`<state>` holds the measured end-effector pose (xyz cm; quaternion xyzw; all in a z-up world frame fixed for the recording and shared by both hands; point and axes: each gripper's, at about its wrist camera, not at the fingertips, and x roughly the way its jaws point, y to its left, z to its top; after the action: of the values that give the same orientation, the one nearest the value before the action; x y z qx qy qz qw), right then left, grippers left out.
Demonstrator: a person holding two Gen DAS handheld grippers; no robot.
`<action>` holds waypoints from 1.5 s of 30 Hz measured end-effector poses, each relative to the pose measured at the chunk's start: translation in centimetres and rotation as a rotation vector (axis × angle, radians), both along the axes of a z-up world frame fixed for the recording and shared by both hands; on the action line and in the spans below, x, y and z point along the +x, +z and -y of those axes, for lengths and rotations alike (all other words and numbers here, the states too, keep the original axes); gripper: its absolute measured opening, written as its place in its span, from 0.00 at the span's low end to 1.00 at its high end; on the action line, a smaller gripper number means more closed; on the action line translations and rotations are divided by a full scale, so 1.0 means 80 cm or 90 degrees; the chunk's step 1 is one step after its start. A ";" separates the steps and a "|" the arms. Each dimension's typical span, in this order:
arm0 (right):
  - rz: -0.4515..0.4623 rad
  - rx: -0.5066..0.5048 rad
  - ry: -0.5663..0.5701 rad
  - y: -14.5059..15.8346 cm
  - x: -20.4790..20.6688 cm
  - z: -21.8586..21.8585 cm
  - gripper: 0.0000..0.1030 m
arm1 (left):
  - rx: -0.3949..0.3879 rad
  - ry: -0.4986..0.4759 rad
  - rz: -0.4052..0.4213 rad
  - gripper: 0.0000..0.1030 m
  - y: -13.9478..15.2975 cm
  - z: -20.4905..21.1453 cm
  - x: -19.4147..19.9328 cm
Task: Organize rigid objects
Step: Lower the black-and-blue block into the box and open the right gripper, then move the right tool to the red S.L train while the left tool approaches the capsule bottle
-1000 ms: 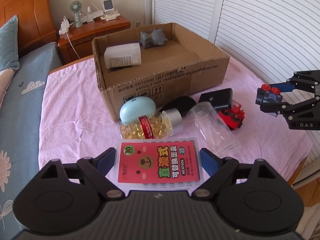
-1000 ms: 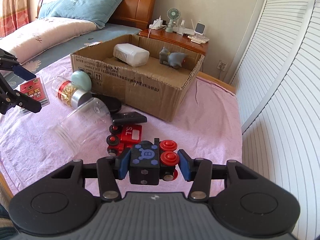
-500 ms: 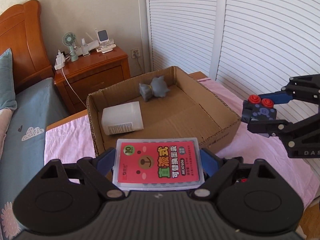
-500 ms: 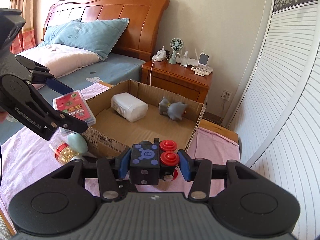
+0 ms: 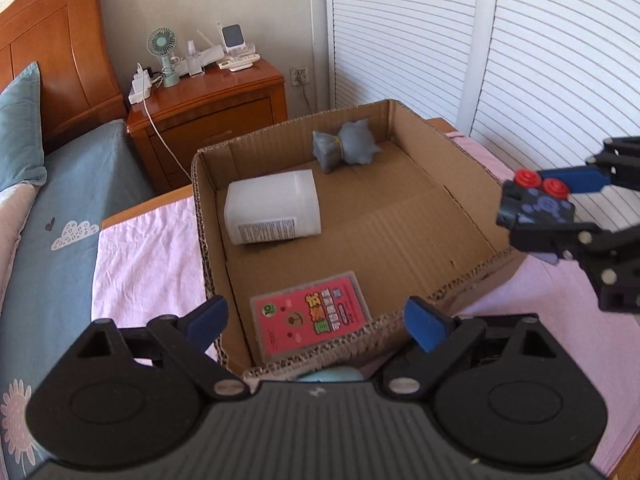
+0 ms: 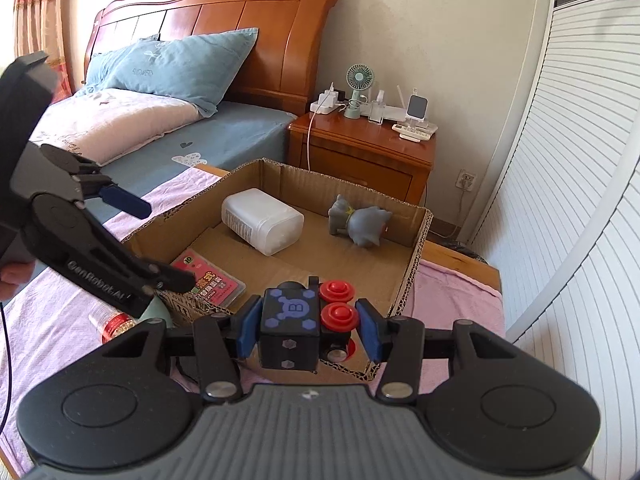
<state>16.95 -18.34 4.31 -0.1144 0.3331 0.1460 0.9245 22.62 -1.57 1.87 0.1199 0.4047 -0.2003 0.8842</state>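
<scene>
In the left wrist view, a white bottle (image 5: 273,207) lies on its side in the upper-left part of the cardboard box (image 5: 472,162), with a grey toy figure (image 5: 346,148) near the far wall. A pink card pack (image 5: 310,317) lies flat on the box floor at lower centre, just beyond the left gripper (image 5: 316,322), whose blue pads are spread wide with nothing between them. At the right edge of the frame, the right gripper (image 5: 538,208) hangs above the box's right wall, clamped on a black toy block (image 5: 536,204) with red knobs. In the right wrist view that block (image 6: 294,320) sits pinched at lower centre, over the box's near edge.
</scene>
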 end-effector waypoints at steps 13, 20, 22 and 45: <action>-0.039 0.004 -0.044 -0.001 0.065 -0.019 0.53 | 0.011 -0.019 0.044 0.92 0.021 -0.022 -0.071; -0.058 0.019 -0.118 0.000 0.119 -0.023 0.94 | -0.014 -0.004 0.060 0.98 0.029 -0.046 -0.076; -0.046 0.027 -0.120 0.002 0.112 -0.024 1.00 | -0.017 -0.001 0.058 0.98 0.027 -0.052 -0.077; -0.100 0.050 -0.221 -0.049 -0.053 0.010 1.00 | -0.038 0.060 0.050 0.98 0.003 -0.063 -0.116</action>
<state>12.68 -19.16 0.37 -0.0070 0.4129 0.0056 0.9107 13.30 3.50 2.07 0.0824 0.3686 -0.1656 0.9110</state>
